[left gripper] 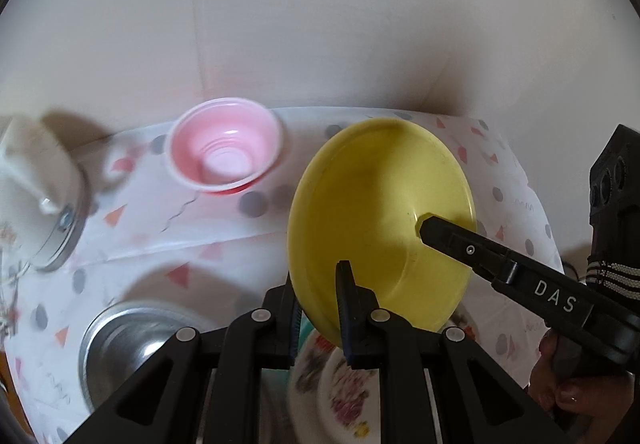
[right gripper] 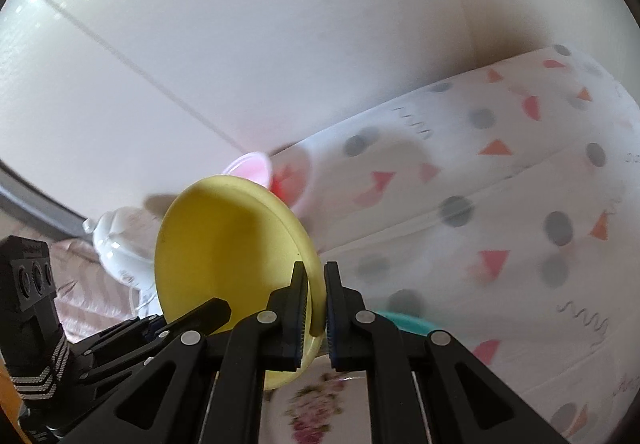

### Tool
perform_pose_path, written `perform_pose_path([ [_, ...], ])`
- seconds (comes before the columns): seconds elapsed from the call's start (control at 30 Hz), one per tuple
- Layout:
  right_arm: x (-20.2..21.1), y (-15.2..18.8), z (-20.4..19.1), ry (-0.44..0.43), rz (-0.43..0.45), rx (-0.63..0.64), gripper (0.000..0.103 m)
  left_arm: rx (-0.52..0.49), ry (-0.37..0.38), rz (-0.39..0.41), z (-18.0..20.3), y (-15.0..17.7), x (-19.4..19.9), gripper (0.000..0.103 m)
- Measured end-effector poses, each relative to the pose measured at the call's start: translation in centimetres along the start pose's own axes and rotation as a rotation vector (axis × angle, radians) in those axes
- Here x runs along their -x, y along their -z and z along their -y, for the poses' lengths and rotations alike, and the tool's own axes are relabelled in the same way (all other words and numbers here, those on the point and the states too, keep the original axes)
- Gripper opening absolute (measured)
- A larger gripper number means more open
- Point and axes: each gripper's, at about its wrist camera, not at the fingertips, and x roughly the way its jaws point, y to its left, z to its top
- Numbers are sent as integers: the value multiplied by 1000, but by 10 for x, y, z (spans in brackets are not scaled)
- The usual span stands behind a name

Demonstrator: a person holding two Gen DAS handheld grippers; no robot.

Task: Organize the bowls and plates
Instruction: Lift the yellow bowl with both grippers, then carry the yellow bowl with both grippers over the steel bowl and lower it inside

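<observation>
Gripping one yellow bowl (left gripper: 380, 219) by its rim, both grippers' fingers clamped.
One pink bowl (left gripper: 226, 149) by the tabletop's far edge; one steel bowl (left gripper: 132, 340), one floral plate (left gripper: 344, 396) nearer.

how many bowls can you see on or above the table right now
3. The yellow bowl is held tilted between the left hand-held gripper and right hand-held gripper; the pink bowl sits near the wall; the steel bowl sits nearer, at left. Others may be hidden.

Patterned tablecloth (left gripper: 224, 228) under pink bowl (left gripper: 226, 149), steel bowl (left gripper: 132, 340), floral plate (left gripper: 340, 396).
</observation>
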Motion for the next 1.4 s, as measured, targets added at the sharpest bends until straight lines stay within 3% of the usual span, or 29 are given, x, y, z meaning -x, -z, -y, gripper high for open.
perform_pose_path([
  [0.63,-44,52,-100,-94,-172,164,8,218,-34,2,-104,66,45,16],
  [0.9,-70,71,-115,-73,-249,184,8,261,-54,-31,-125,88,39,16],
  [1.4,-95,93,-121,-4,-345,241,10,252,-109,-102,-140,108,21,16],
])
